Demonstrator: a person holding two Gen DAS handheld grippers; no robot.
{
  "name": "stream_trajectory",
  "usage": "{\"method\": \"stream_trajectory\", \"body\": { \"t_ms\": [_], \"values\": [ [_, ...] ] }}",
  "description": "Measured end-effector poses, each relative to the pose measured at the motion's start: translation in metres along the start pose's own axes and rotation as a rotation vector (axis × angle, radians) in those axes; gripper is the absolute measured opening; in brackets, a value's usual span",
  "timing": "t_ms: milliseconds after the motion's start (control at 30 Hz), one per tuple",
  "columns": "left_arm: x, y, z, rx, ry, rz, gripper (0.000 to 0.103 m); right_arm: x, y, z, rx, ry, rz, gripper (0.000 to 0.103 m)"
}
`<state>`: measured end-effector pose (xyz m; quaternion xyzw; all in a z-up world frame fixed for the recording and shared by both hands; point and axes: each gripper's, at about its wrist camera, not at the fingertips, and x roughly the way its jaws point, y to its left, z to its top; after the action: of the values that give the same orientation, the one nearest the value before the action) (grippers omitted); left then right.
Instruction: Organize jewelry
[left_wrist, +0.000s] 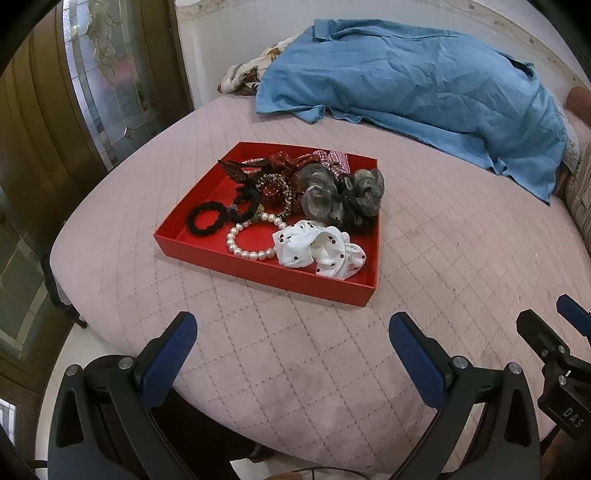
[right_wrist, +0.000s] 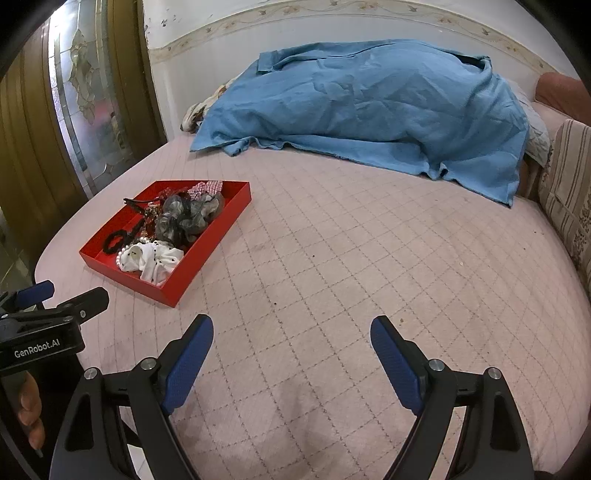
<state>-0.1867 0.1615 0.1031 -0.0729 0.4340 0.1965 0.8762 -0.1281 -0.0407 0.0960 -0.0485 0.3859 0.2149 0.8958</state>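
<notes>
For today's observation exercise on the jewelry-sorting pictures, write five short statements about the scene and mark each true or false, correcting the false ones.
1. The red tray sits on the pink quilted bed. True.
2. The pearl bracelet lies on the bed outside the tray. False: it lies inside the tray, beside the white dotted scrunchie.
3. The left gripper stands open with nothing between its fingers. True.
4. The right gripper is shut on the black hair tie. False: it is open and empty; the tie lies in the tray.
5. A blue cloth lies at the far side of the bed. True.
</notes>
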Motion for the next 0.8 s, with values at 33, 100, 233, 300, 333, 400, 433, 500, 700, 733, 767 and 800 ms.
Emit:
{"method": "stream_trajectory", "body": {
  "t_ms": [33, 100, 233, 300, 333, 400, 433, 500, 700, 733, 767, 800],
  "values": [
    [0.0008, -0.0002, -0.0006, 0.001, 0.002, -0.002, 0.103, 0.0007, 0.0001, -0.0001, -0.001, 0.001, 0.0, 0.091],
    [0.0018, -0.001, -0.0017, 0.004, 0.006, -0.005, 0.103, 0.0015, 0.0003, -0.0008, -0.003, 0.006, 0.0, 0.091],
    [0.003, -0.0014, -0.0027, 0.002, 0.012, -0.01, 0.103, 0.0025, 0.0014, -0.0012, -0.007, 0.01, 0.0, 0.091],
    [0.0038, -0.0007, -0.0023, 0.0, 0.015, -0.013, 0.103, 0.0027, 0.0015, -0.0012, -0.007, 0.011, 0.0, 0.091],
    [0.0038, -0.0009, -0.0024, 0.0, 0.015, -0.012, 0.103, 0.0027, 0.0016, -0.0013, -0.007, 0.012, 0.0, 0.091],
    [0.0048, -0.0005, -0.0028, 0.0, 0.018, -0.015, 0.103, 0.0028, 0.0017, -0.0014, -0.007, 0.012, -0.001, 0.091],
    [0.0053, -0.0003, -0.0032, -0.001, 0.019, -0.016, 0.103, 0.0028, 0.0018, -0.0013, -0.007, 0.011, 0.0, 0.091],
    [0.0063, 0.0002, -0.0037, 0.0, 0.022, -0.017, 0.103, 0.0028, 0.0017, -0.0015, -0.008, 0.013, 0.0, 0.091],
    [0.0088, 0.0005, -0.0047, -0.004, 0.033, -0.024, 0.103, 0.005, 0.0027, -0.0035, -0.009, 0.018, 0.0, 0.091],
    [0.0085, 0.0004, -0.0046, -0.004, 0.033, -0.024, 0.103, 0.0053, 0.0028, -0.004, -0.008, 0.019, 0.0, 0.091],
    [0.0086, 0.0002, -0.0047, -0.003, 0.033, -0.024, 0.103, 0.0056, 0.0029, -0.0041, -0.008, 0.019, 0.0, 0.091],
    [0.0087, 0.0003, -0.0047, -0.003, 0.034, -0.024, 0.103, 0.0057, 0.0029, -0.0041, -0.009, 0.019, -0.001, 0.091]
  ]
}}
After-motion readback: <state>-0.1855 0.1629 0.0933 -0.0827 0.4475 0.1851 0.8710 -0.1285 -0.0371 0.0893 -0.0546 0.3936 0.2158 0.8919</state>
